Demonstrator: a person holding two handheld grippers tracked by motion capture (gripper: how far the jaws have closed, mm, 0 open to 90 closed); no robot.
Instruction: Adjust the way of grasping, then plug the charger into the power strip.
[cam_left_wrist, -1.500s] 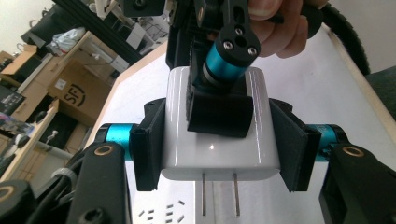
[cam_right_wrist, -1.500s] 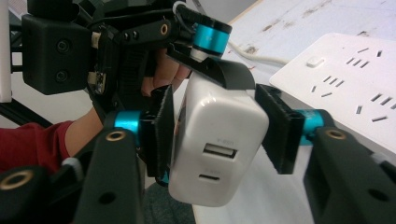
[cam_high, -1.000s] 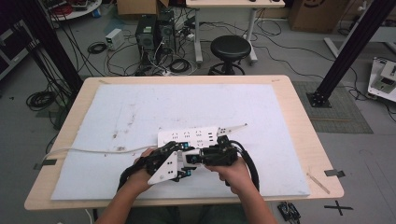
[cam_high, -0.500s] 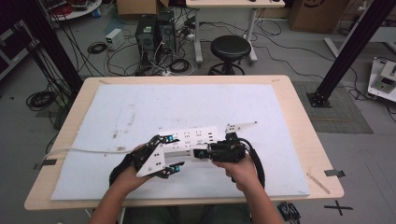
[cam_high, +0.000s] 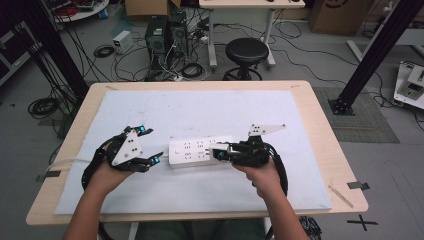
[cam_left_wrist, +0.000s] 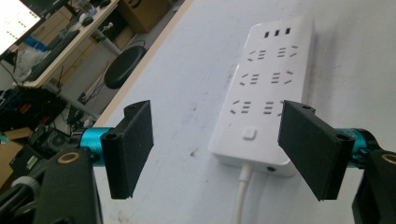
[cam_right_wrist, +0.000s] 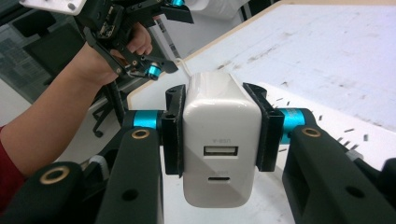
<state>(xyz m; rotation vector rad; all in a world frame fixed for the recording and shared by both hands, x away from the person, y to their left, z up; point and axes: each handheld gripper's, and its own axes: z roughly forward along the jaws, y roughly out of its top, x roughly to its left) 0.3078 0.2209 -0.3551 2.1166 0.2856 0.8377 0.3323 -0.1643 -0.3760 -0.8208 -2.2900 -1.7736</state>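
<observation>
Right hand-held gripper (cam_right_wrist: 218, 140): jaws clamped flat on both sides of a white, blocky USB charger adapter (cam_right_wrist: 219, 154), two ports facing the camera. In the high view it sits at the right end of a white six-socket power strip (cam_high: 200, 151); contact between them not discernible.

Left hand-held gripper (cam_left_wrist: 224, 144): jaws spread wide, holding nothing, just off the strip's cord end, white cable (cam_left_wrist: 241, 196) running out between them.

Strip lies flat mid-bench on a pale blue mat (cam_high: 210, 112) over a light wooden bench (cam_high: 330, 150). Black round stool (cam_high: 246, 50) and tangled floor cables beyond.
</observation>
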